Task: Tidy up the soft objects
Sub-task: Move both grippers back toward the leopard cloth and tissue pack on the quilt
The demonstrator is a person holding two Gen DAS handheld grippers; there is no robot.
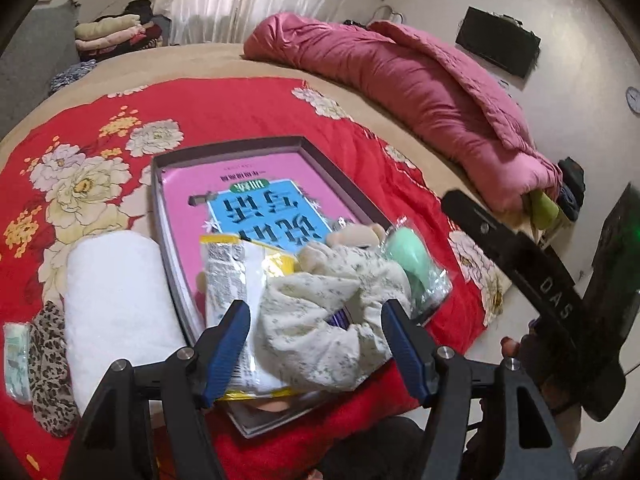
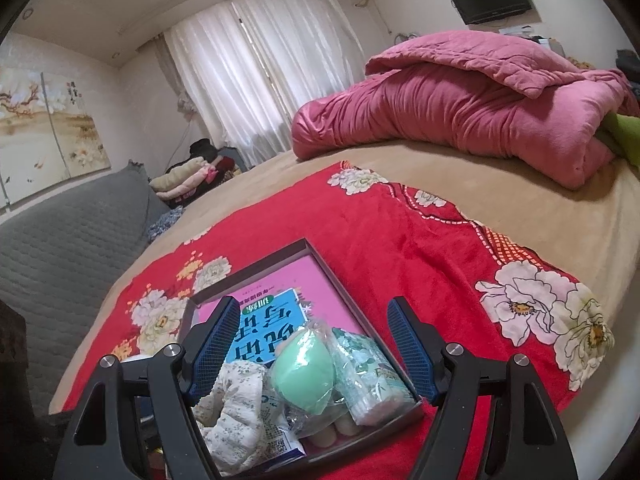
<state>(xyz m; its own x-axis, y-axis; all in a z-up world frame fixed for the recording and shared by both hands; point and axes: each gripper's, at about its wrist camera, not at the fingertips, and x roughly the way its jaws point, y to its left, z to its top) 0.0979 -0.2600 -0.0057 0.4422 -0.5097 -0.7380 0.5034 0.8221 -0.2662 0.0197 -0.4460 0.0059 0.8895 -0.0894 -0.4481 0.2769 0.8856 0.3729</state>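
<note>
A shallow dark box (image 1: 340, 184) lies on the red flowered blanket (image 1: 240, 108), with a pink and blue book flat inside it. At its near end are a cream floral cloth (image 1: 320, 320), a yellow-white packet (image 1: 230, 272), a beige soft piece (image 1: 356, 236) and a green sponge in a clear bag (image 1: 404, 264). My left gripper (image 1: 316, 316) is open and straddles the floral cloth. My right gripper (image 2: 312, 320) hangs open over the box (image 2: 328, 272), above the green sponge (image 2: 302, 372), a wrapped tissue pack (image 2: 368, 376) and the floral cloth (image 2: 232, 408).
Left of the box lie a rolled white towel (image 1: 116, 300), a leopard-print cloth (image 1: 48, 372) and a small tissue pack (image 1: 16, 360). A bundled pink quilt (image 1: 420, 92) fills the bed's far side. Folded clothes (image 1: 116, 32) are stacked beyond. The other gripper's black body (image 1: 552, 292) stands at right.
</note>
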